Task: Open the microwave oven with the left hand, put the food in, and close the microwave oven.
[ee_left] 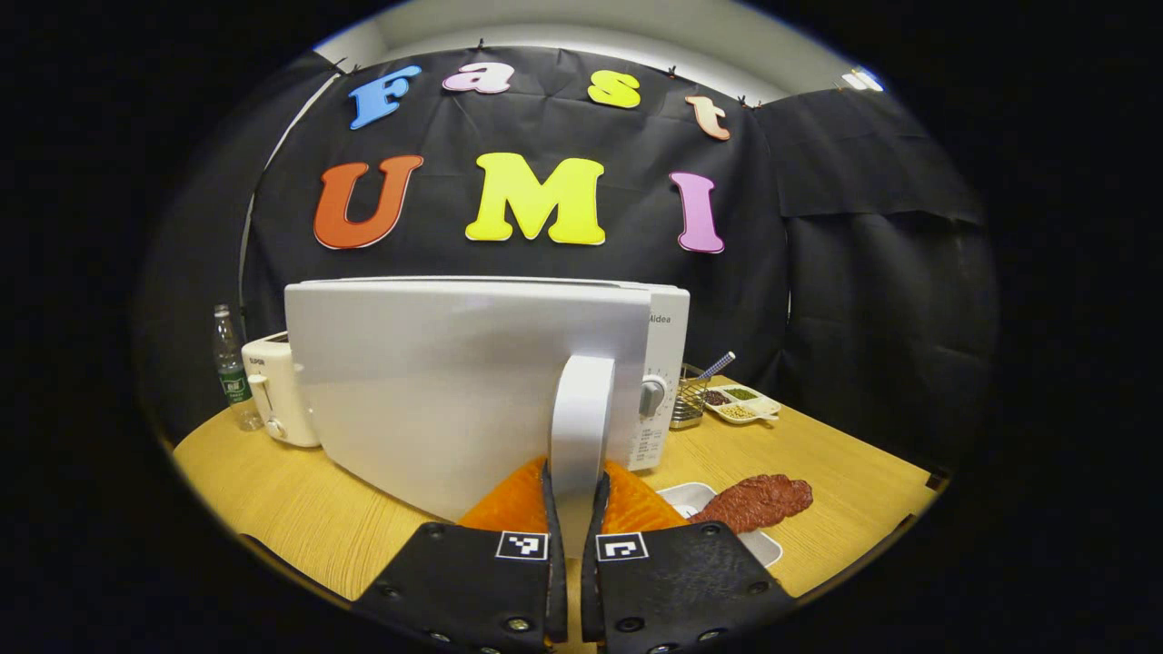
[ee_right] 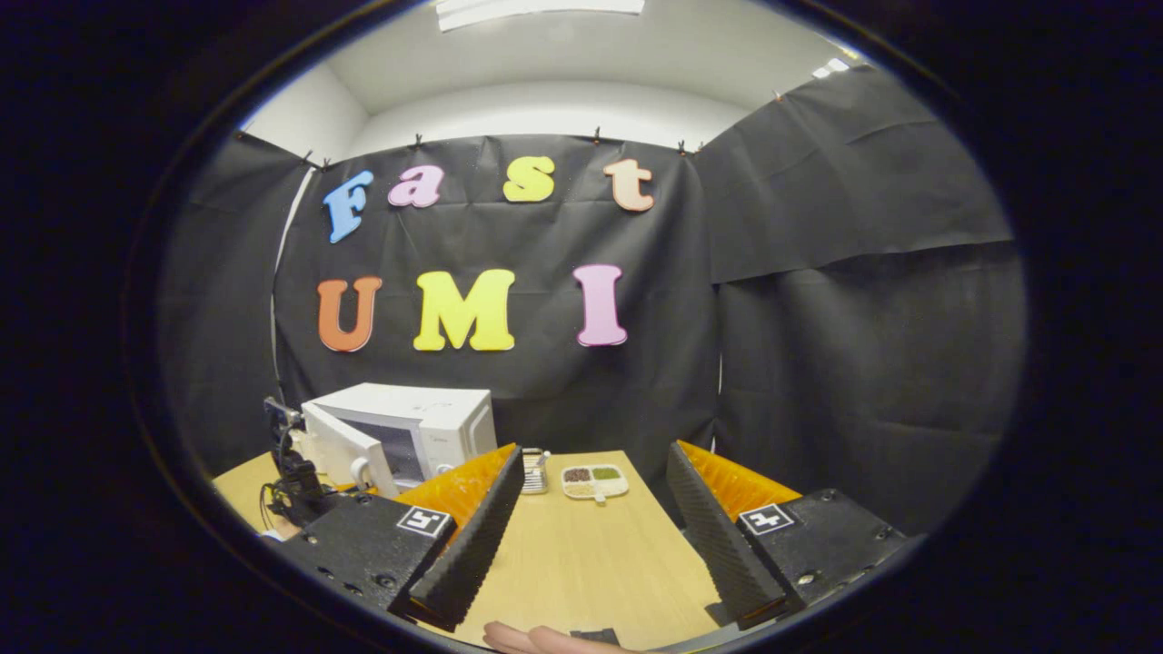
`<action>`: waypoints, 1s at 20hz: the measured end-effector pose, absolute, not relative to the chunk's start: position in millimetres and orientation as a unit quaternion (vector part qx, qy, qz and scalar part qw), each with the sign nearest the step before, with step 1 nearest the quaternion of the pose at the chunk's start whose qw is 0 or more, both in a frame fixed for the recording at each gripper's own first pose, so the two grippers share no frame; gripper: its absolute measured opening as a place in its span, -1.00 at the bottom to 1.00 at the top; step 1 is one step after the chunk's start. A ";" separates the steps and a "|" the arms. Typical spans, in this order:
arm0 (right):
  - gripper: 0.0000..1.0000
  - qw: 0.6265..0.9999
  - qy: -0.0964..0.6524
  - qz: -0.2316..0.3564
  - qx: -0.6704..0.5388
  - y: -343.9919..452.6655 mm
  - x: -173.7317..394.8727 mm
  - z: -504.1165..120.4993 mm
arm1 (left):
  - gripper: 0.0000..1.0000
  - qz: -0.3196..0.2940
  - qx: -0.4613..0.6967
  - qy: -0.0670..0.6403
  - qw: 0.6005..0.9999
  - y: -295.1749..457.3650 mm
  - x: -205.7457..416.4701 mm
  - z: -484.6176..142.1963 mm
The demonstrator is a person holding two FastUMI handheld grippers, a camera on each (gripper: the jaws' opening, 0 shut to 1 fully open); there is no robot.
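Here the left claw (ee_left: 575,509) is clamped on the white handle (ee_left: 581,427) of the microwave (ee_left: 663,363) door (ee_left: 454,381), one finger pressing each side of it. The door stands swung partly out toward the camera in the left gripper view, hiding most of the oven body, whose control strip with a knob (ee_left: 651,397) shows at the door's right edge. The food, a reddish-brown slab of meat (ee_left: 759,501), lies on a white tray (ee_left: 695,498) on the wooden desk (ee_left: 836,481), near and to the right of the microwave. Farther back on the right are a wire basket (ee_left: 690,400) and a divided dish (ee_left: 743,404) of seeds or grains. To the left of the microwave stand a white toaster (ee_left: 277,391) and, beyond it, a plastic bottle (ee_left: 232,368).

In the right gripper view the right claw (ee_right: 591,518) is spread wide with nothing between its fingers, hanging above bare desk (ee_right: 581,563). Far to its left the microwave (ee_right: 436,422) shows with its door (ee_right: 345,454) ajar, and the other claw (ee_right: 300,481) sits at the door's handle. The divided dish (ee_right: 594,481) and the wire basket (ee_right: 534,470) lie far off between the fingers. A fingertip (ee_right: 527,639) of a person's hand shows at the near edge.
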State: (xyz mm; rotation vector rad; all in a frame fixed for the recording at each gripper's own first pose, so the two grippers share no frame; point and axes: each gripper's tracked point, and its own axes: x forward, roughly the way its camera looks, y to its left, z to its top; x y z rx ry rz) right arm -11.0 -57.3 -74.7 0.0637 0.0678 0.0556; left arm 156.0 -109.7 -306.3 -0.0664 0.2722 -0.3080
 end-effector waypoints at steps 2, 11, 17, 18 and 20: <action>1.00 0.998 0.039 0.030 0.030 -51.8 -9.8 -80.3 | -0.89 -0.155 -0.028 0.130 0.979 -93.0 138.1 -303.1; 1.00 0.996 0.063 0.062 0.021 -10.8 2.4 -105.2 | -0.47 -0.089 -0.027 0.138 0.986 31.8 54.3 -291.0; 0.82 0.988 0.105 0.113 0.016 32.9 30.2 -137.4 | 0.87 -0.008 -0.015 0.089 0.996 118.2 0.4 -233.4; 1.00 0.986 0.114 0.118 0.015 38.9 37.4 -143.2 | 0.62 -0.001 -0.013 0.081 0.997 124.2 -5.5 -222.8; 0.82 0.981 0.135 0.139 0.016 53.5 51.9 -156.3 | 0.87 0.016 -0.016 0.074 0.997 135.7 -17.3 -206.1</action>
